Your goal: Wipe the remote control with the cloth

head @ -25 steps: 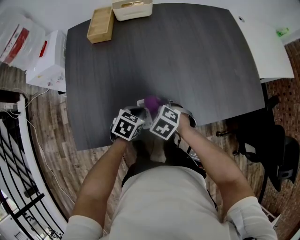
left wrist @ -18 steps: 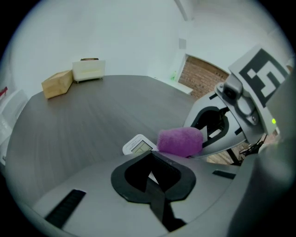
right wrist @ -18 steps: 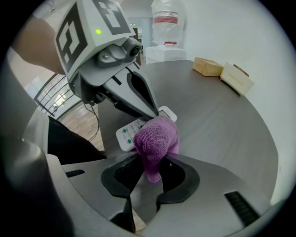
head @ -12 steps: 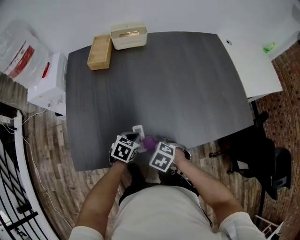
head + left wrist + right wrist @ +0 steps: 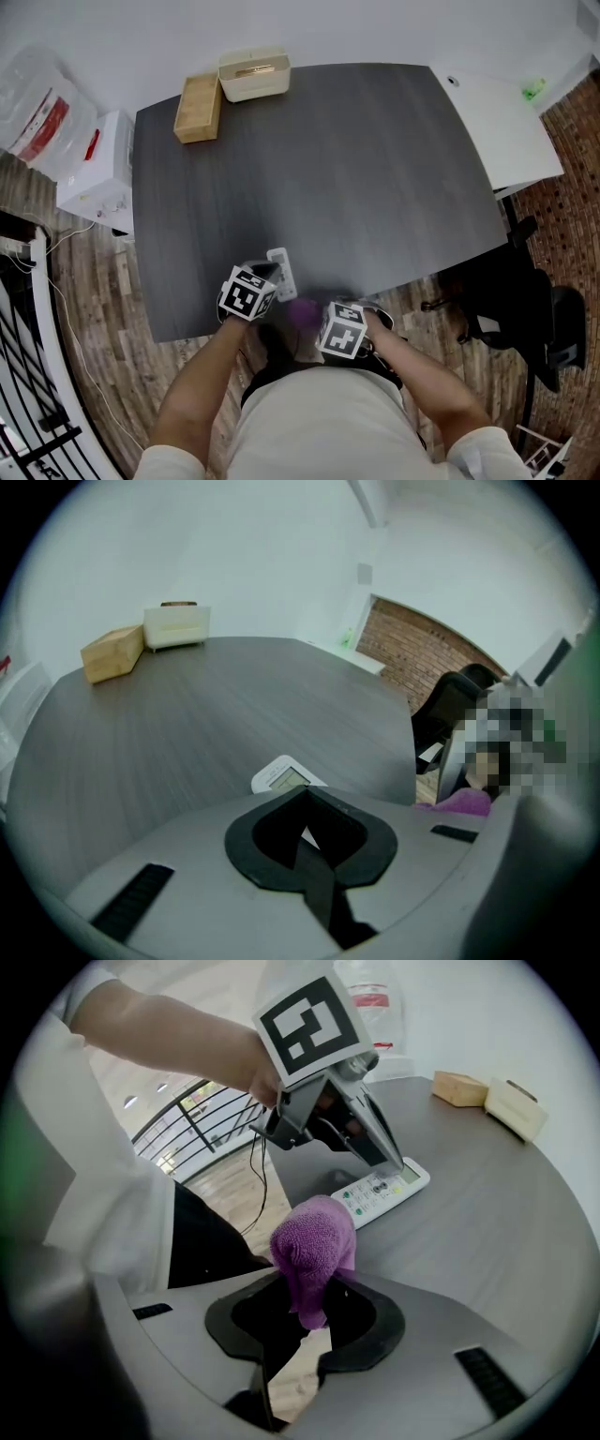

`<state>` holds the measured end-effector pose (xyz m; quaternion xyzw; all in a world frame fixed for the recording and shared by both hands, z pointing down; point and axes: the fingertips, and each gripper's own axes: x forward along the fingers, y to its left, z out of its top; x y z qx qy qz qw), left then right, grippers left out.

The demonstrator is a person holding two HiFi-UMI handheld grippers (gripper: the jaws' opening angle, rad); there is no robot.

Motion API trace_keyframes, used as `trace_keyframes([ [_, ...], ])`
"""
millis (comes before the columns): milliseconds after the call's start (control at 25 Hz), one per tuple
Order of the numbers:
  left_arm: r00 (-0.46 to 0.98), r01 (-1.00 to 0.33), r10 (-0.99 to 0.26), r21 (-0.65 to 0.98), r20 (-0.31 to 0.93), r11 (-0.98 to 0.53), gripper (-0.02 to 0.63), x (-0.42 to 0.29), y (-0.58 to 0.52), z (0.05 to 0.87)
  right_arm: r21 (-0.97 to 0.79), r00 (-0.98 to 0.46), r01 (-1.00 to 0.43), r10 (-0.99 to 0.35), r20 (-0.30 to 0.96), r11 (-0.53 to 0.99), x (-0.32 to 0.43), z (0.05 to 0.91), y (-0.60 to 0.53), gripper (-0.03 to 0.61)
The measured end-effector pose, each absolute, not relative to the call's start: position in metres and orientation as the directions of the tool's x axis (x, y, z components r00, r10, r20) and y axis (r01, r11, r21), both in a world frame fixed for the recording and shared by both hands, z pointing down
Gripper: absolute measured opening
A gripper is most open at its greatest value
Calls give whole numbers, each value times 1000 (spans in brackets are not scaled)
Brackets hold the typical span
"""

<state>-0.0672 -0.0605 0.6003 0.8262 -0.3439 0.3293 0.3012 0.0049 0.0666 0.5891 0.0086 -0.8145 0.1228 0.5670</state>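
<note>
The white remote control (image 5: pixel 281 272) (image 5: pixel 384 1188) (image 5: pixel 284 776) lies near the front edge of the dark table (image 5: pixel 319 169). My left gripper (image 5: pixel 263 282) (image 5: pixel 305 834) is shut, and in the right gripper view its tips (image 5: pixel 396 1161) rest on the remote's display end. My right gripper (image 5: pixel 317 321) (image 5: pixel 302 1321) is shut on a bunched purple cloth (image 5: pixel 302 312) (image 5: pixel 314 1249). It holds the cloth just off the remote's near side, by the table edge. The cloth (image 5: pixel 459 802) also shows in the left gripper view.
A wooden block (image 5: pixel 199 106) and a cream box (image 5: pixel 253 73) stand at the table's far left corner. A white side table (image 5: pixel 497 122) adjoins on the right, with a black chair (image 5: pixel 525 309) below it. White boxes (image 5: pixel 94 164) sit on the floor at left.
My right gripper has drawn the purple cloth back off the remote, toward me and the table's front edge. The left gripper has stayed on the remote.
</note>
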Motion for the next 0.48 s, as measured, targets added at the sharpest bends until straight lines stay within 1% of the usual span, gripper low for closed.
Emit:
trace_keyframes([
  [80,578,-735,-395,245,714,-633,3,-68,-68,584,-176,-372,-198,92,924,964,11,587,59,107],
  [160,624,-674,-408,195,666,-713,3,-67,-75,565,-171,-381,-243,68,922,955,18,586,52,107],
  [240,680,-567,-362,145,638,-810,3,-64,-75,550,-169,-383,-279,52,922,945,26,586,47,107],
  [320,721,-444,-285,105,631,-890,14,-60,-72,544,-168,-383,-305,41,923,937,32,585,42,107],
  [360,729,-379,-243,81,640,-922,68,-57,-70,543,-168,-384,-316,36,923,934,34,585,40,107],
  [400,722,-305,-196,50,663,-951,143,-55,-66,546,-168,-385,-325,32,922,931,36,584,39,107],
  [480,649,-111,-97,-33,754,-993,248,-52,-54,559,-167,-387,-341,24,922,925,40,583,36,107],
])
